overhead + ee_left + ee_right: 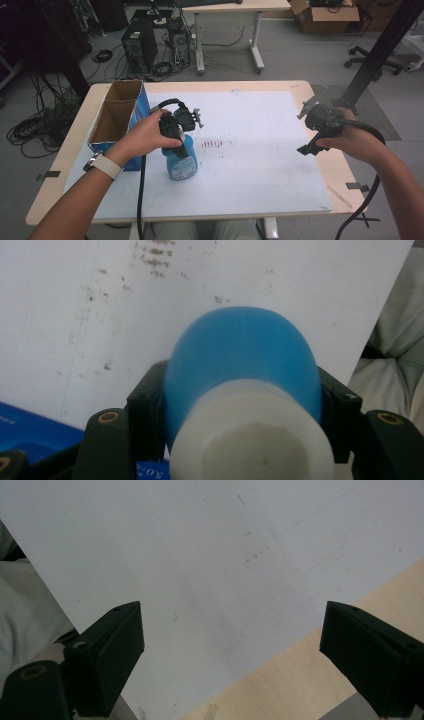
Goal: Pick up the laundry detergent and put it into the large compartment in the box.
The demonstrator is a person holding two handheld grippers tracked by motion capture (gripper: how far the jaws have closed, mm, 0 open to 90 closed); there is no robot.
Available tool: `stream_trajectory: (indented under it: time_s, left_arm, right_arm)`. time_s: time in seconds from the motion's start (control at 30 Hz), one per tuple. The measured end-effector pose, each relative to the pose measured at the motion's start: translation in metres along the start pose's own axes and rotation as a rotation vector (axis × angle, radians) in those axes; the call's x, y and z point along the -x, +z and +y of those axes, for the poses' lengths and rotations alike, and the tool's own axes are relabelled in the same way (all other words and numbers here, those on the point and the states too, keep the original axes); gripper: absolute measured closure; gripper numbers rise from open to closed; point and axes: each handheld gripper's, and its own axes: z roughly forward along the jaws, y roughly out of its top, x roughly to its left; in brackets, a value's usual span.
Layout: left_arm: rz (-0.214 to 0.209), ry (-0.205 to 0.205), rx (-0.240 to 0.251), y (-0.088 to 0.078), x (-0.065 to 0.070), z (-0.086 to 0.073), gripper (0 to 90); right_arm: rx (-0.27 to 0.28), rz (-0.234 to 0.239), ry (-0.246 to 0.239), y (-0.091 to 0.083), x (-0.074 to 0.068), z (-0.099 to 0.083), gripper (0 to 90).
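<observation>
- Blue plastic bottle stands near the desk's left front, beside the box.
- My left gripper clamps its neck, under the white cap; smooth, probably slippery.
- My right gripper gapes empty.

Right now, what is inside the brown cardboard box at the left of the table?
The cardboard box stands open, with two compartments. Their brown inner walls show nothing inside. The near bottom is hidden behind the left hand.
</observation>
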Motion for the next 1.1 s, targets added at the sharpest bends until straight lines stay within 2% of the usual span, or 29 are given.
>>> stream_trajectory:
  time_s: [0.13, 0.23, 0.53, 0.57, 0.6, 0.67, 0.73, 0.77, 1.0, 1.03, 1.1]
  left_arm:
    - [-0.004, -0.042, 0.0, -0.018, 0.001, -0.001, 37.5]
    - [0.003, -0.057, -0.002, -0.026, 0.002, -0.001, 37.5]
    - [0.038, -0.197, 0.016, -0.072, 0.002, -0.004, 37.5]
    - [0.038, -0.197, 0.016, -0.072, 0.002, -0.004, 37.5]
    - [0.046, -0.223, 0.025, -0.084, 0.001, -0.005, 37.5]
    - [0.055, -0.254, 0.041, -0.096, 0.001, -0.006, 37.5]
    - [0.063, -0.273, 0.04, -0.106, 0.0, -0.006, 37.5]
    - [0.063, -0.273, 0.04, -0.106, 0.0, -0.006, 37.5]
    - [0.095, -0.419, 0.041, -0.149, -0.008, -0.009, 37.5]
    - [0.095, -0.419, 0.041, -0.149, -0.008, -0.009, 37.5]
    - [0.117, -0.463, 0.039, -0.16, -0.011, -0.011, 37.5]
  right_arm:
    - [0.002, 0.002, 0.0, 0.0, -0.001, -0.001, 10.5]
    - [0.001, 0.003, -0.002, 0.0, -0.002, -0.001, 10.5]
    - [0.012, -0.003, -0.009, -0.004, -0.005, 0.0, 10.6]
    - [0.012, -0.004, -0.009, -0.005, -0.005, 0.0, 10.6]
    - [0.012, -0.004, -0.009, -0.005, -0.005, 0.0, 10.6]
    - [0.009, -0.002, -0.01, -0.004, -0.005, 0.0, 10.6]
    - [0.007, -0.002, -0.011, -0.004, -0.006, -0.001, 10.6]
    - [0.007, -0.002, -0.011, -0.004, -0.006, -0.001, 10.6]
    - [0.012, 0.007, -0.02, -0.005, -0.007, -0.003, 10.6]
    - [0.012, 0.007, -0.02, -0.005, -0.007, -0.003, 10.6]
    - [0.014, 0.003, -0.018, -0.006, -0.007, -0.003, 10.6]
